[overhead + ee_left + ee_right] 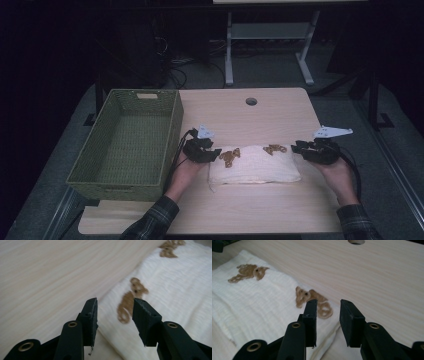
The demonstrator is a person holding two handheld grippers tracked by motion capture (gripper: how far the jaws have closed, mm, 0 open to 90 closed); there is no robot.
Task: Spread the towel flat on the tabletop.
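Folded cloth (254,165) lies flat; left gripper (212,153) at nine o'clock and right gripper (299,147) at three, jaws parted and empty, having let go.

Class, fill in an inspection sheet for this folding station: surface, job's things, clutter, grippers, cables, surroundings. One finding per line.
Surface: light wooden table with a round hole near the far edge.
Job's things: white folded cloth with brown animal prints, lying flat; green woven basket at the table's left, nothing in it.
Clutter: nothing seen.
Grippers: left gripper at the cloth's left end, right gripper at its right end; both jaws open, nothing pinched.
Cables: black cable trails from the left gripper; another from the right.
Surroundings: dark room, grey floor, white table frame beyond.
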